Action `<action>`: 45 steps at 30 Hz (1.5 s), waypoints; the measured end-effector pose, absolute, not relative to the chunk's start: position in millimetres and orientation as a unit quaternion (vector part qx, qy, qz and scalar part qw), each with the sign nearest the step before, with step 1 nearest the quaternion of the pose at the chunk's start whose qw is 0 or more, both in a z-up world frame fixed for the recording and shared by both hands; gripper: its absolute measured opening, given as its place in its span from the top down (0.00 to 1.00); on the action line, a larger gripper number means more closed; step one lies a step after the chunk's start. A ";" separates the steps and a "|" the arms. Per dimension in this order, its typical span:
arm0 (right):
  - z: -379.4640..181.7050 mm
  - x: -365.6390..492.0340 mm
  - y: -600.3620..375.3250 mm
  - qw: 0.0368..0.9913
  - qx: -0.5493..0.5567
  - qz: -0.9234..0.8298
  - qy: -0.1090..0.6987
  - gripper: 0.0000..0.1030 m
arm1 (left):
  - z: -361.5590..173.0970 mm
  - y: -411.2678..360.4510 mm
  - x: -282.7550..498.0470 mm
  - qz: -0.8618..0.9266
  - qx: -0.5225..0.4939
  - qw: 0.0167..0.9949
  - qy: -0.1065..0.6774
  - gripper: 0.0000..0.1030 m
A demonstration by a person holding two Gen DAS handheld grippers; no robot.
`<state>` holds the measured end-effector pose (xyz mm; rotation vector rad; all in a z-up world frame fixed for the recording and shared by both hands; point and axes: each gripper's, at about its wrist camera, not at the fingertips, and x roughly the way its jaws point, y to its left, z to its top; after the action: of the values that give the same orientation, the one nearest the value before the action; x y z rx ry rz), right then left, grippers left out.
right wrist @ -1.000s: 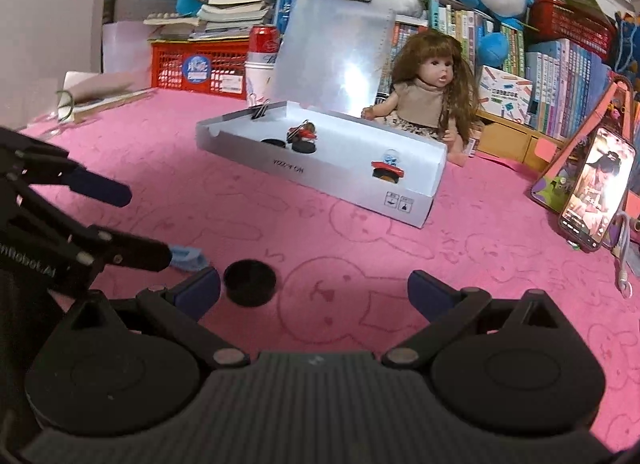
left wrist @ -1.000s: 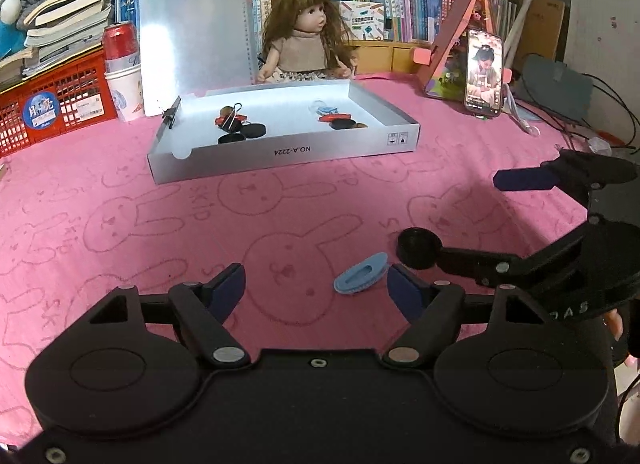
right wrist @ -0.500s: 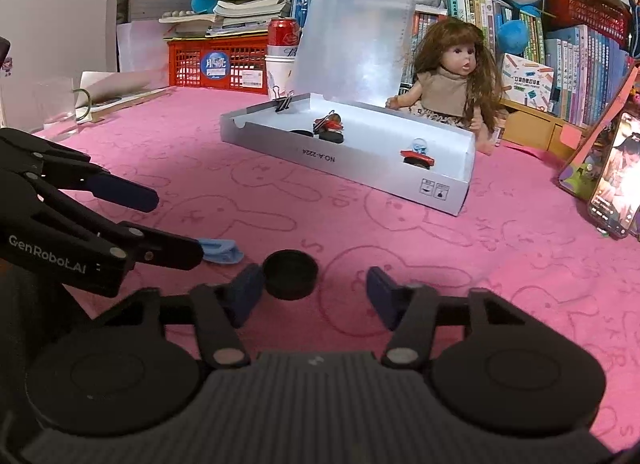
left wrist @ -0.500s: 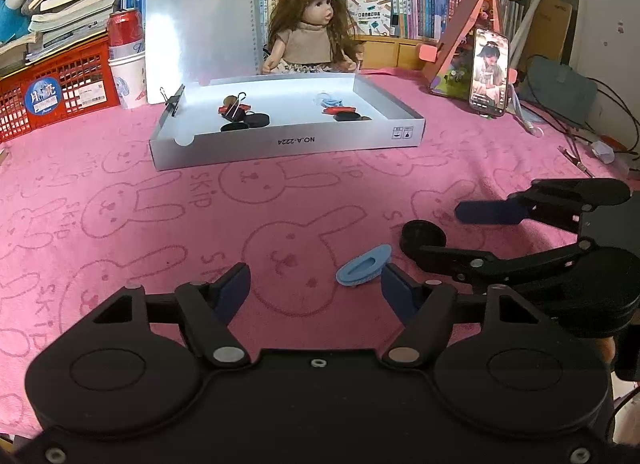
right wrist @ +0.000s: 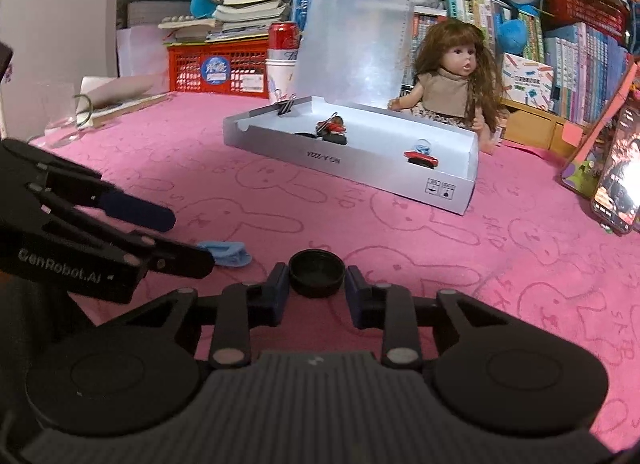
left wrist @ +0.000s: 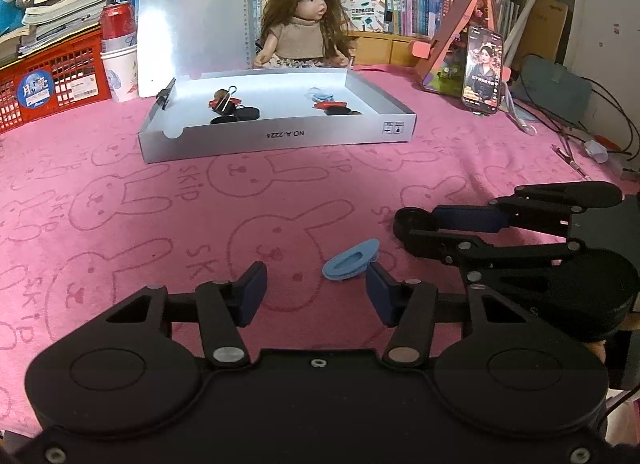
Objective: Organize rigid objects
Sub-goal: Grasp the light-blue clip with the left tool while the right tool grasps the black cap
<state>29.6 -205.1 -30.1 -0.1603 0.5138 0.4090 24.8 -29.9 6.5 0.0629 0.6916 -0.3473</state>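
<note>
The right gripper (right wrist: 317, 296) is bracketing the black cap (right wrist: 316, 273) on the pink cloth (right wrist: 440, 248), jaws narrowed, contact unclear (squeeze squarely across its rim). The left gripper (left wrist: 316, 294) is gaping wide, empty, the blue clip (left wrist: 351, 259) lying just ahead; white box (left wrist: 280, 139) waiting beyond.

The cloth (left wrist: 120, 191) is pink with darker pink rabbit outlines and the word SKIP. The cap (right wrist: 316, 272) is black; the clip (left wrist: 352, 260) beside it is light blue. The box (left wrist: 280, 137) is white-grey with dark print. Both grippers, left (left wrist: 312, 292) and right (right wrist: 316, 296), are black with dark blue pads (left wrist: 252, 292). The crate (left wrist: 60, 79) is red.
</note>
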 end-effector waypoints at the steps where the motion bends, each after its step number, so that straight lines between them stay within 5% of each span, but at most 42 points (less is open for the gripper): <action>1: -30.2 31.0 -206.4 0.944 -0.073 0.201 0.253 0.62 | 6.5 -31.2 25.2 -0.171 0.029 0.925 0.337 0.49; 16: -29.0 28.0 -215.8 0.954 -0.055 0.177 0.236 0.63 | 2.5 -44.9 24.2 -0.155 -0.029 0.930 0.333 0.54; 24: -31.8 24.6 -220.9 0.957 -0.043 0.165 0.236 0.63 | -2.1 -56.2 20.7 -0.124 -0.033 0.939 0.318 0.69; 45: -30.1 31.0 -217.1 0.959 -0.028 0.160 0.233 0.63 | 6.1 -49.4 33.7 -0.099 -0.011 0.945 0.313 0.69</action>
<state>31.0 -217.1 -30.1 -0.0567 0.4728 0.3255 33.7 -49.4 6.1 -0.0228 0.6376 -0.2007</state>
